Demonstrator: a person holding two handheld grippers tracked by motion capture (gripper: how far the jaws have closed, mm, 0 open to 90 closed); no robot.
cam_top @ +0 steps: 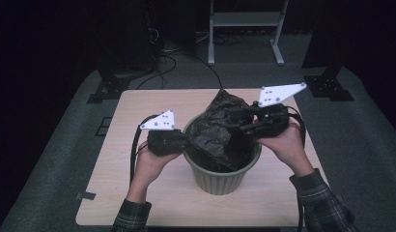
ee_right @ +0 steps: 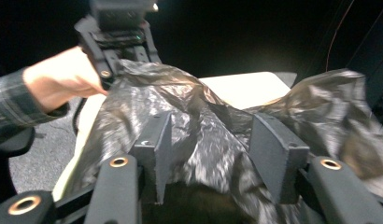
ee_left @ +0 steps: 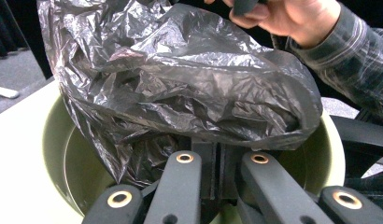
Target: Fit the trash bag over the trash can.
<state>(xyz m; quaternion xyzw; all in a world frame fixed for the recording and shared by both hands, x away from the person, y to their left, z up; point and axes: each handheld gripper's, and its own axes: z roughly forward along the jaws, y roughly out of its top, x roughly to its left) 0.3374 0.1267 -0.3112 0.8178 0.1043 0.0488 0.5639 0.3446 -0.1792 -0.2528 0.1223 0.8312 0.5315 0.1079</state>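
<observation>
A crumpled black plastic bag [cam_top: 220, 130] lies half inside a pale green round pot [cam_top: 220, 181] in the middle of the table. My left gripper [cam_top: 186, 140] is at the pot's left rim, and its jaws are shut on the bag's edge [ee_left: 133, 158], with the pot's inner wall [ee_left: 54, 140] below. My right gripper [cam_top: 242, 121] is over the bag's far right side. Its jaws stand apart in the right gripper view, where the right gripper [ee_right: 210, 149] has loose bag film [ee_right: 199, 107] between the pads, not pinched.
The pot stands on a light wooden table [cam_top: 138, 101]. A hand in a plaid sleeve [ee_left: 292, 18] is beyond the bag. Dark stands and cables [cam_top: 157, 53] lie on the grey floor behind the table.
</observation>
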